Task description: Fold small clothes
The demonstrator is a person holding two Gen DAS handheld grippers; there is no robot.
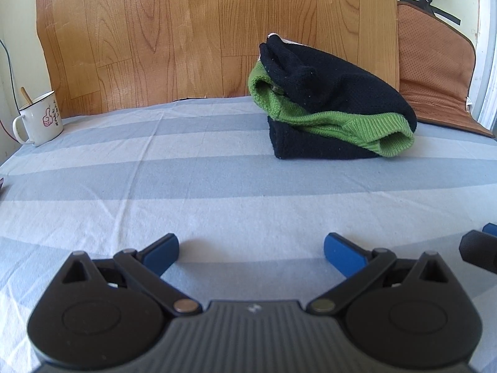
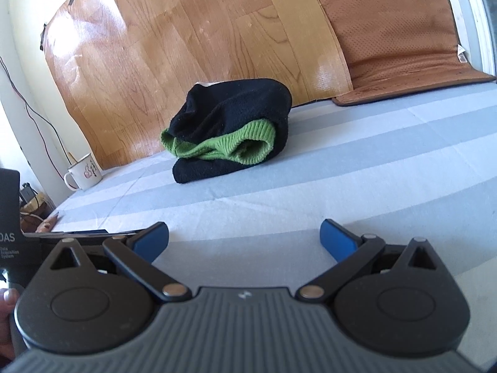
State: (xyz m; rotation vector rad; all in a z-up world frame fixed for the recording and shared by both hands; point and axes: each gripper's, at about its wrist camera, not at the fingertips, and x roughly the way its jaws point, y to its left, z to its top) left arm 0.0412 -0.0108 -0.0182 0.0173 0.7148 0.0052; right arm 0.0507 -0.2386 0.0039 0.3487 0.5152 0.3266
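The small black knitted garment with bright green ribbed cuffs (image 1: 335, 99) sits as a compact, stacked bundle on the blue-and-white striped sheet (image 1: 186, 180), toward the far side of the bed and close to the wood-grain panel (image 1: 186, 31) that stands against the wall. It looks already folded: a flat black layer lies at the bottom, the green ribbed band is sandwiched in the middle, and a rounded black layer humps over the top, so the folding appears to be done or nearly so, with at most some flattening of the bulging upper layer left. Its long axis runs roughly left to right across the bed, parallel to the far panel, and in the left wrist view the open green cuff faces the near right. Nothing touches the bundle. The left gripper (image 1: 251, 251) hovers low over the near part of the sheet, well apart from the garment, its blue-padded fingers (image 1: 164, 255) spread wide with nothing between them. The right gripper (image 2: 245, 239) is likewise at the near side, its jaws wide apart and empty, and the garment (image 2: 230, 130) lies ahead of it to the far left. Farther out, a white enamel mug with a pink thumbs-up print (image 1: 40, 118) stands at the far left edge of the bed, and a brown perforated seat cushion (image 2: 397, 37) leans at the far right.
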